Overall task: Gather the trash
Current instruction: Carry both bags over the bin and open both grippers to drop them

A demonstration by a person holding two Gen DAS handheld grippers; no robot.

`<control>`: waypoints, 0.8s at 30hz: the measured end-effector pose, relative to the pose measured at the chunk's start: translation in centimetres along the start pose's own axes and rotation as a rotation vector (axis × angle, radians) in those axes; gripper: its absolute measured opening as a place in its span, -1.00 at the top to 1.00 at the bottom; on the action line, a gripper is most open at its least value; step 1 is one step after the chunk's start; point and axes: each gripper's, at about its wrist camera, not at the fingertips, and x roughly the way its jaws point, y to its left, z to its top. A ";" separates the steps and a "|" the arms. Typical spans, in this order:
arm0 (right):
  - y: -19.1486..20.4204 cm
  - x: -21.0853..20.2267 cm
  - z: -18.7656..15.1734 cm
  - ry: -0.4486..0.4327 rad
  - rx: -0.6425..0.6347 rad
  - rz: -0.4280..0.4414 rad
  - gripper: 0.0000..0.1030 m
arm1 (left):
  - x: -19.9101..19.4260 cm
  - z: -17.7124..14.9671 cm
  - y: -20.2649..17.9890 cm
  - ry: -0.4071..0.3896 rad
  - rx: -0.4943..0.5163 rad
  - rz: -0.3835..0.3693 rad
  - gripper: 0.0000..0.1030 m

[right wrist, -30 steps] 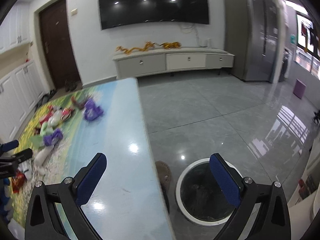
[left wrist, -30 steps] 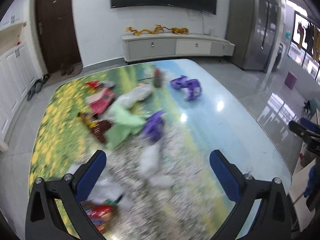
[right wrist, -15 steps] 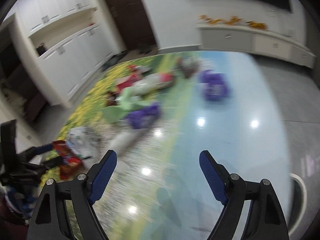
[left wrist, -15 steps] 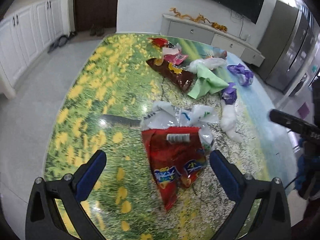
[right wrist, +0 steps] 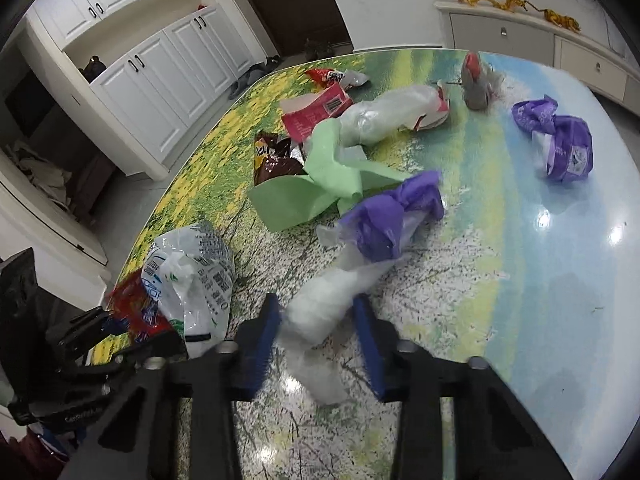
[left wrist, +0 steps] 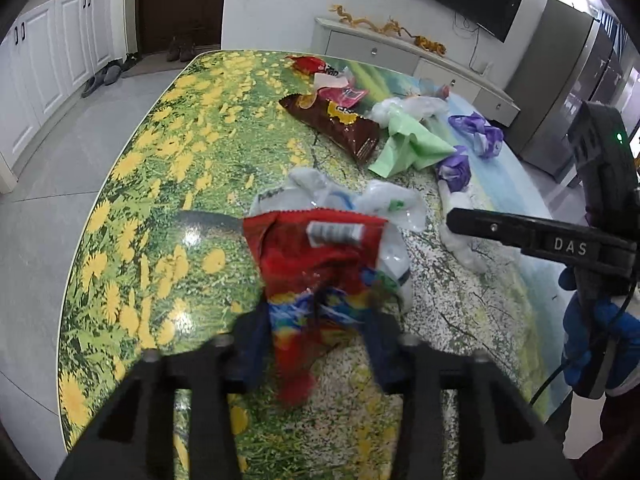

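My left gripper (left wrist: 316, 340) has just been closing, and the red snack bag (left wrist: 316, 264) is between its blue pads, which press on the bag's lower end from both sides, so I read it as grasping the bag. The bag lies on the table (left wrist: 132, 208), near the edge closest to me, and partly covers a crumpled white plastic bag (left wrist: 332, 200) behind it. My right gripper (right wrist: 316, 328) has also just been closing, and a white plastic wrapper (right wrist: 328, 304) sits between its pads; both pads seem to touch the wrapper, though the picture is blurred there. This wrapper is long and joins a purple wrapper (right wrist: 392, 216) farther out on the table. In the left wrist view the right gripper (left wrist: 480, 224) shows from the side, held by a hand in a blue glove (left wrist: 592, 344). The other trash is spread over the middle of the table: a green sheet (right wrist: 320, 188), a brown snack bag (left wrist: 336, 124), a pink packet (right wrist: 316, 112), a clear plastic bag (right wrist: 388, 116), and a second purple wrapper (right wrist: 560, 144) well apart on the blue side.
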 end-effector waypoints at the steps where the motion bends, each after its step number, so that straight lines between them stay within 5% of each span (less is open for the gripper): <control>1: 0.0 -0.2 -0.3 0.002 -0.002 0.005 0.45 | -0.3 -0.2 0.0 -0.009 -0.004 -0.002 0.36; 9: 0.1 -3.1 -2.8 -0.011 -0.041 0.021 0.53 | -3.5 -1.5 -0.6 -0.076 0.030 0.007 0.43; 15: -1.8 -8.0 -4.2 -0.132 0.006 0.015 0.53 | -6.6 -0.7 -2.5 -0.149 0.072 -0.016 0.45; 24: -8.9 -18.4 -8.0 -0.366 0.149 -0.172 0.53 | -5.8 4.9 -15.4 -0.159 0.299 -0.231 0.44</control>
